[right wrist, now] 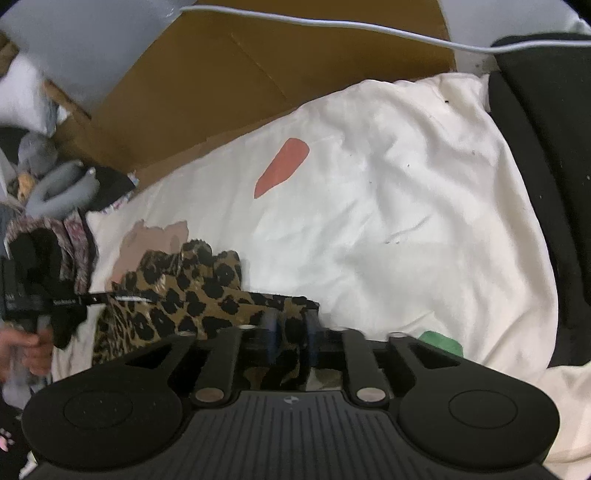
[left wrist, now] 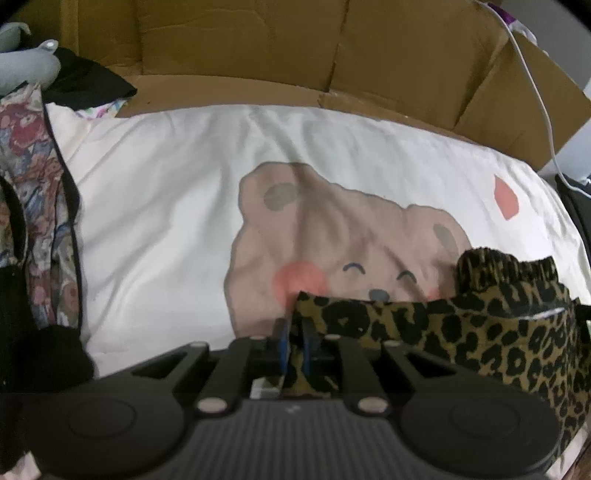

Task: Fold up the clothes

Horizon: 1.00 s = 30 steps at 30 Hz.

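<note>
leopard-print garment [left wrist: 461,332], thin and soft, held by its upper edge between two tools above a cream bedsheet [left wrist: 155,206] printed with a brown bear [left wrist: 332,236] and a coral patch [right wrist: 282,166]. left gripper [left wrist: 294,332]: blue-padded fingers pressed together on one corner of the hem. right gripper [right wrist: 291,325]: fingers likewise pinching the other corner, so the edge runs nearly taut between the two and the rest hangs loose toward the sheet. judged purpose: gripping both corners spreads the cloth flat enough to be laid or doubled over; the fold itself appears not yet made. a gathered, ruffled band [left wrist: 506,269], probably elastic, bunches up near the right-hand end. the sheet is smooth cotton-like fabric with shallow creases. flattened cardboard [left wrist: 280,48], stiff and creased, lines the far edge. a patterned cloth pile [left wrist: 40,206] and a grey plush toy [right wrist: 55,184] lie well apart to the left; a white cable [right wrist: 332,26] crosses the cardboard.
</note>
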Motion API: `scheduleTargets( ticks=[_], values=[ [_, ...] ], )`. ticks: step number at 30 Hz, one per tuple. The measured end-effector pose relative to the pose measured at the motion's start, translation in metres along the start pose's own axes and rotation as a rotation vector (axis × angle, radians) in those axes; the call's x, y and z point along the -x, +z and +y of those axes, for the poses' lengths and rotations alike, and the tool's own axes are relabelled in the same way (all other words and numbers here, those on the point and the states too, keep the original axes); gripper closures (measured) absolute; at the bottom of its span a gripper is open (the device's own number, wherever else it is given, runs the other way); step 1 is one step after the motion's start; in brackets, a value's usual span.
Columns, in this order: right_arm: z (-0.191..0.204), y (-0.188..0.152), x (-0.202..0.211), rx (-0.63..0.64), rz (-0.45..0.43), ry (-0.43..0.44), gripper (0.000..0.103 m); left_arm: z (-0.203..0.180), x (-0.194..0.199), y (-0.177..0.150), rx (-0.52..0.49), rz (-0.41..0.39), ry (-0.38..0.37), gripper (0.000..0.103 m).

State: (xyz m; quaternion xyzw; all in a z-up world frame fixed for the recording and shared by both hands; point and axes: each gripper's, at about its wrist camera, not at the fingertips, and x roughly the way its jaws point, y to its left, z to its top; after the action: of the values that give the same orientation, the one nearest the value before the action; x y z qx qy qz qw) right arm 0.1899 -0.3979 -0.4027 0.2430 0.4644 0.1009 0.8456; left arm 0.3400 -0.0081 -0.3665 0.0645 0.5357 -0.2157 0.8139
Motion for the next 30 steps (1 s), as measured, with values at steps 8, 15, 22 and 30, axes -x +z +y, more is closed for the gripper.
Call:
scheduleTargets(
  ticks=[8,15,22,30],
  values=[
    [0.008,-0.006,-0.014,0.048,0.046,-0.028,0.066,0.001,0.001,0.000,-0.013,0.000,-0.019,0.090],
    [0.012,-0.009,-0.019,0.093,0.050,-0.051,0.064,-0.003,0.003,0.001,-0.033,-0.012,-0.069,0.065],
    [0.024,-0.010,-0.022,0.171,0.059,-0.097,0.064,-0.011,-0.009,0.000,-0.061,0.024,-0.033,0.063],
    [0.029,-0.006,-0.023,0.156,0.079,-0.135,0.063,-0.020,-0.011,0.000,-0.089,0.020,-0.001,0.059]
  ],
)
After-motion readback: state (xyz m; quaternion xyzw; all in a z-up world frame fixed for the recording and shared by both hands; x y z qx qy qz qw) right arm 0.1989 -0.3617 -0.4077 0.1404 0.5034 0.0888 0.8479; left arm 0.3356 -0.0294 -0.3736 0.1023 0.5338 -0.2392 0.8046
